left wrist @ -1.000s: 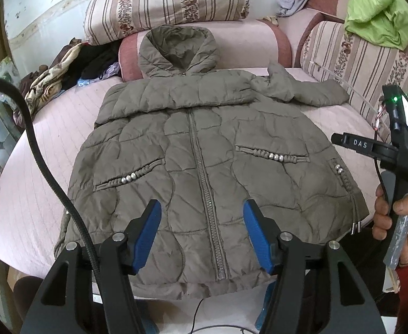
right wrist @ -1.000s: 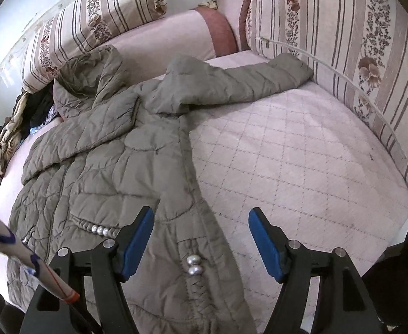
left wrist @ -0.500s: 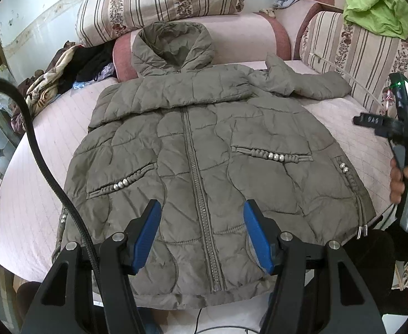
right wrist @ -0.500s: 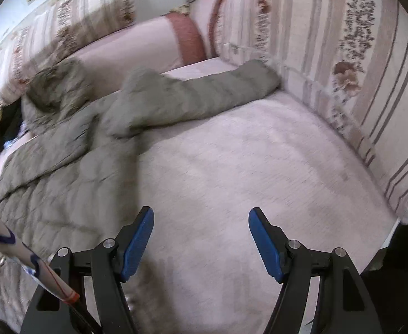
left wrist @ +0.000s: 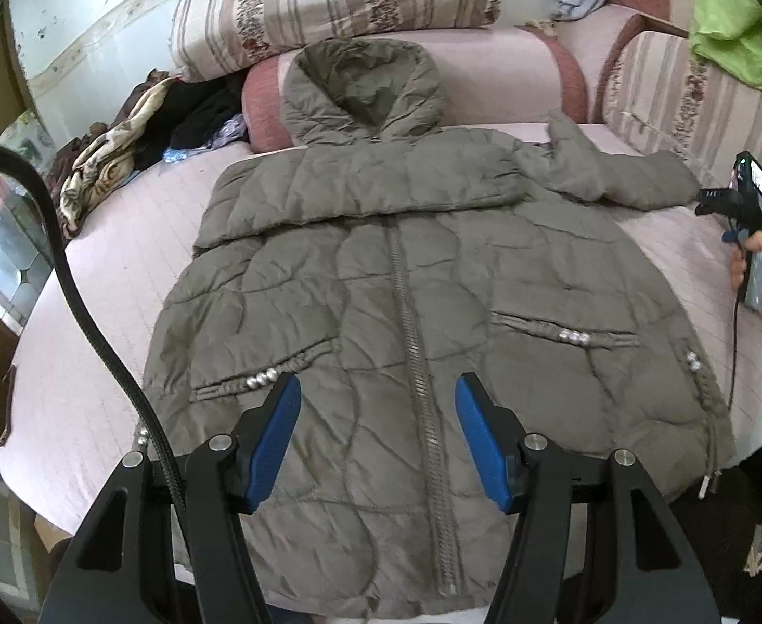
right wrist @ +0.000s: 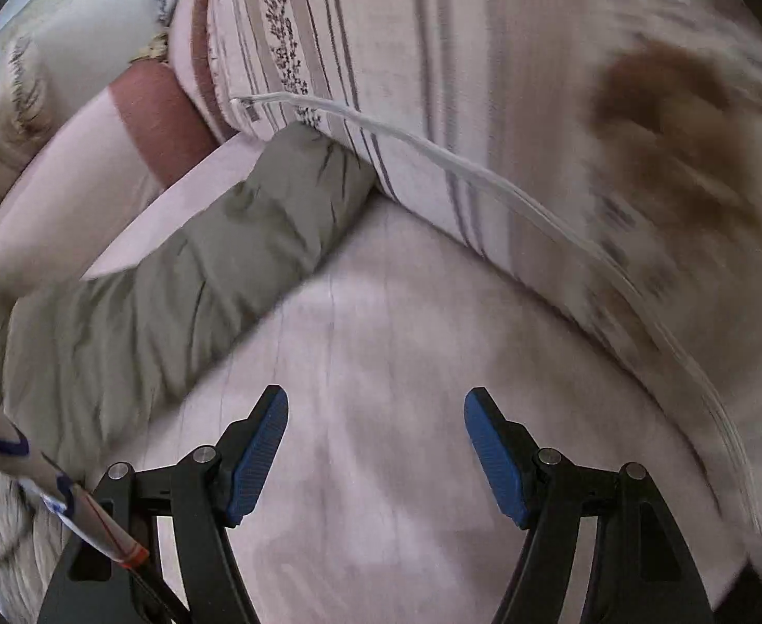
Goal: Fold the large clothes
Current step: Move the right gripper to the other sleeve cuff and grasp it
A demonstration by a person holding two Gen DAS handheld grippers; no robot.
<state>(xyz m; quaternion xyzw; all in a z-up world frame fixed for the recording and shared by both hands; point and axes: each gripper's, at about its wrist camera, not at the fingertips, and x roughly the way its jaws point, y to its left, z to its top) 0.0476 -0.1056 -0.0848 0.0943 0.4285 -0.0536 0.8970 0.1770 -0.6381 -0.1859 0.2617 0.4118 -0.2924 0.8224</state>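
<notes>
An olive quilted hooded jacket [left wrist: 412, 281] lies flat, front up and zipped, on a pink quilted sofa seat [left wrist: 84, 395]. Its left sleeve is folded across the chest; its right sleeve [left wrist: 620, 182] stretches out toward the right. My left gripper [left wrist: 378, 416] is open and empty, hovering above the jacket's lower front over the zipper. My right gripper [right wrist: 375, 426] is open and empty above the bare pink seat [right wrist: 407, 343], with the sleeve [right wrist: 214, 270] ahead and to its left, its cuff against the striped cushion. The right gripper's handle also shows in the left wrist view [left wrist: 745, 208].
Striped floral sofa cushions [left wrist: 328, 0] stand behind the jacket, and one [right wrist: 537, 104] rises close ahead of the right gripper with a white cord [right wrist: 485, 177] along it. A pile of clothes [left wrist: 120, 156] lies at the back left; a green garment [left wrist: 734, 36] at the back right.
The right gripper has swung right and forward, off the jacket's hem side toward the outstretched sleeve and striped cushion. The left gripper has shifted slightly forward over the jacket. Both stayed open.
</notes>
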